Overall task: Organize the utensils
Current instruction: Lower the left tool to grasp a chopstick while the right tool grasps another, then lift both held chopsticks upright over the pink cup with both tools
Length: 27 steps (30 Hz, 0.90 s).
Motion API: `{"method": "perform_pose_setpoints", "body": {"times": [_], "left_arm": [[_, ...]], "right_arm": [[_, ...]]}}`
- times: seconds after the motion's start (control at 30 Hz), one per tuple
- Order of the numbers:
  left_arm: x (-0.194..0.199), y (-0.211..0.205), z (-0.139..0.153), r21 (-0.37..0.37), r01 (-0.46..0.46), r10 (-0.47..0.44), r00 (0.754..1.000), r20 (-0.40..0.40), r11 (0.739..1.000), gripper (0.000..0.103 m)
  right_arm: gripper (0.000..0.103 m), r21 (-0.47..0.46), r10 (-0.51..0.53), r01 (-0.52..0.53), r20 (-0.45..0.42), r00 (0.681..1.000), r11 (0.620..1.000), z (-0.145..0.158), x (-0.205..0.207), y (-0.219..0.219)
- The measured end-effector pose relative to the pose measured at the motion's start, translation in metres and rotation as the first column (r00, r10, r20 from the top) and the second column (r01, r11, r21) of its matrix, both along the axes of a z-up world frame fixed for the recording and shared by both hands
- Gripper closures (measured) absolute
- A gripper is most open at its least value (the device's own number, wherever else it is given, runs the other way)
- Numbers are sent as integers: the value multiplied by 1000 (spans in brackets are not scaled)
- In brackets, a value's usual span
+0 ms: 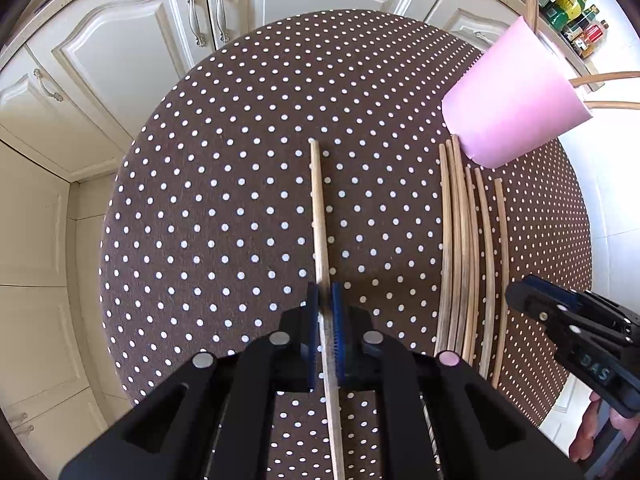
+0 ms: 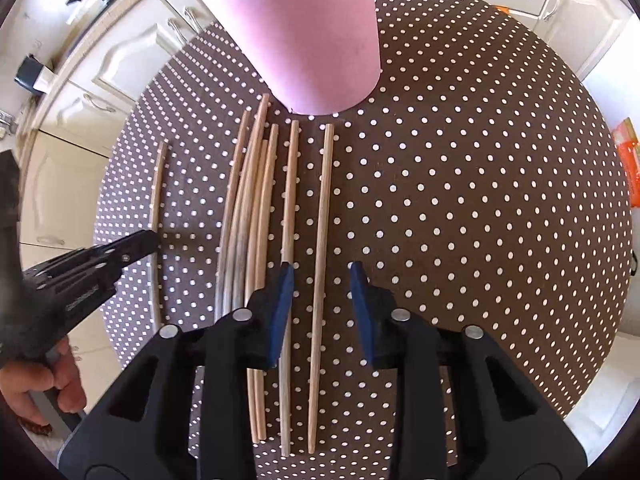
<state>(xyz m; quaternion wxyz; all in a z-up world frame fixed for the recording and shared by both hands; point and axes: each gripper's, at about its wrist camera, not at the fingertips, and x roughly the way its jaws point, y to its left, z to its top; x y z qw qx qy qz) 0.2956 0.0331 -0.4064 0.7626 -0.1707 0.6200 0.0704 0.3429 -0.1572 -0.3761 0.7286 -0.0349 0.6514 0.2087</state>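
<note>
Round surface (image 1: 240, 184), brown cloth with white dots. Pink cup (image 2: 312, 36) stands near its far edge (three sticks in it, left view). Loose wooden sticks (image 2: 256, 216) lie side by side just before the cup. Left tongs (image 1: 325, 320) clamped on a single stick (image 1: 320, 208), apart from the row. Right tongs (image 2: 322, 300) open, straddling the outermost stick (image 2: 322, 248).

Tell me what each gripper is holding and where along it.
The left gripper is shut on one wooden stick, gripping it partway along, toward its near end. The right gripper is open, holding nothing, astride a loose stick on the table.
</note>
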Motion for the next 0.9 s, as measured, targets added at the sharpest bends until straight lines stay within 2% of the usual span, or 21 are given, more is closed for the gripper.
{"method": "perform_pose_setpoints", "body": {"times": [0.4, 0.57, 0.63, 0.9], "left_arm": [[1, 0, 0, 1, -9, 9, 1000, -3, 1000, 96], [1, 0, 0, 4, -8, 8, 1000, -3, 1000, 96], [2, 0, 0, 7, -7, 7, 1000, -2, 1000, 96], [-2, 2, 0, -2, -21, 22, 1000, 18, 1000, 97]], "right_arm": [[87, -149, 74, -74, 1, 997, 986, -9, 10, 38], [91, -179, 85, -85, -5, 996, 980, -13, 6, 46], [95, -181, 82, -81, -3, 997, 980, -13, 7, 46], [98, -126, 50, -54, -36, 998, 991, -8, 15, 30]]}}
